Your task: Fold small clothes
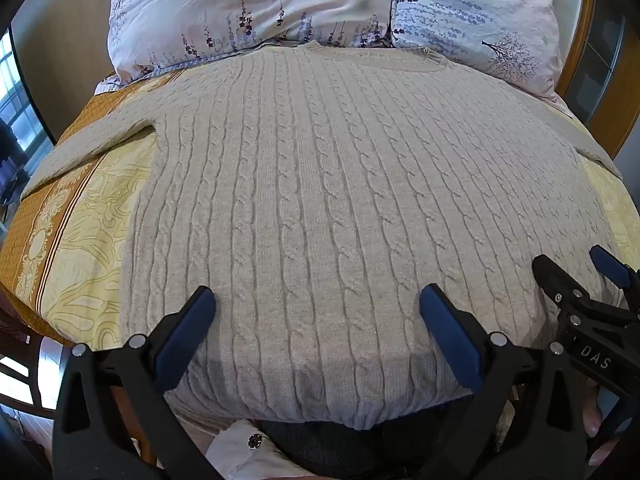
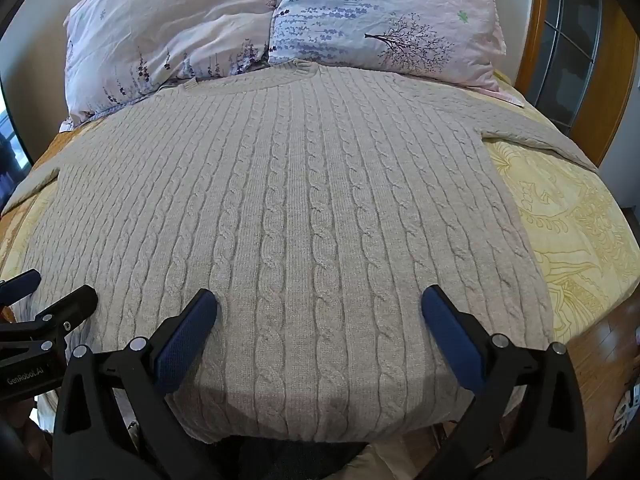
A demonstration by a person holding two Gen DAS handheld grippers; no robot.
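A beige cable-knit sweater (image 1: 320,184) lies spread flat on the bed, front or back up with its ribbed neckline at the far end, touching the pillows, and its hem hanging just over the near edge of the mattress. Its body is smooth and unfolded; one sleeve (image 1: 88,148) runs out at an angle toward the left edge of the bed, and the other sleeve (image 2: 540,136) stretches toward the right edge.

The left gripper (image 1: 318,312), black with blue pads, hovers over the lower part of the sweater, tilted downward, its jaws spread wide with only knit fabric seen between them and nothing clamped. The right gripper (image 2: 320,312), of the same make, hangs over the lower part just beside it, its jaws likewise wide apart and holding nothing. Each gripper shows at the edge of the other's view.

Under the sweater is a yellow bedsheet with pale leaf-like patterns and an orange-brown border (image 1: 80,240). At the head of the bed rest two pale pink pillows printed with purple flowers and dark trees (image 2: 280,20). A wooden door frame (image 2: 536,40) stands on the right, beyond the bed
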